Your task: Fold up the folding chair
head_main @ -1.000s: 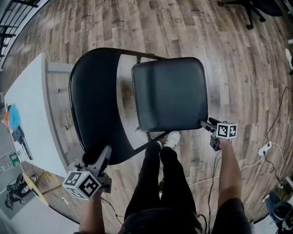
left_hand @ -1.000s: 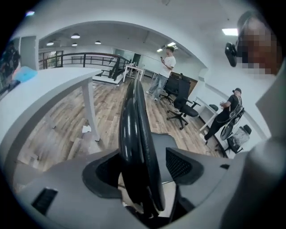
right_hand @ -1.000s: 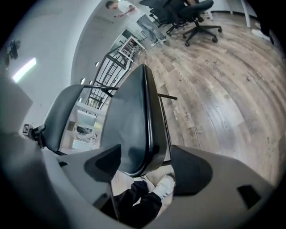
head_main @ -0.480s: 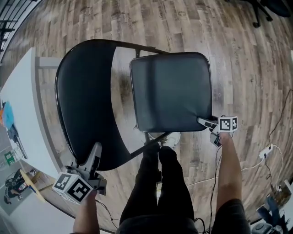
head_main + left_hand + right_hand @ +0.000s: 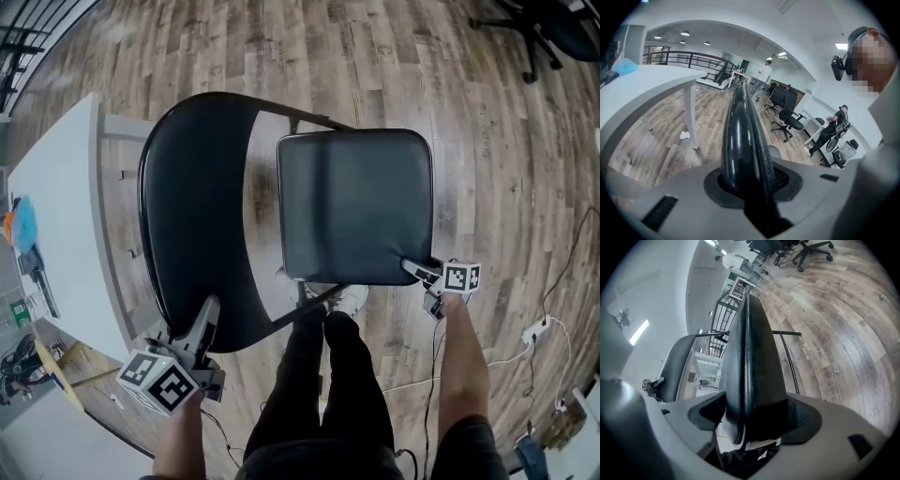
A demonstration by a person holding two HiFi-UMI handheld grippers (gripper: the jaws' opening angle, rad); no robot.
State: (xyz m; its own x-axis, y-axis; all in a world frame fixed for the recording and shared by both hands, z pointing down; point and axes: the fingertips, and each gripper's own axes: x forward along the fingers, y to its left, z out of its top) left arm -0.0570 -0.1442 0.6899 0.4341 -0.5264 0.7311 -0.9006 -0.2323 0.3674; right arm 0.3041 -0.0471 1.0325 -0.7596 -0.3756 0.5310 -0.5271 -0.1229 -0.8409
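Head view: the chair [image 5: 309,202] is standing open on the floor [image 5: 394,56] at centre with its seat [image 5: 361,206] lying flat, so the folding is only beginning. At 7 o'clock the left gripper [image 5: 208,317] is closing its fingers on the backrest [image 5: 187,216] rim between them. At 4 o'clock the right gripper [image 5: 411,268] is pinching the seat's near corner. Swinging the seat up against the backrest is what I judge to be remaining.

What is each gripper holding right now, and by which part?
The right gripper clamps the near right corner of the seat. The left gripper is closing its jaws on the near edge of the backrest, which sits between them.
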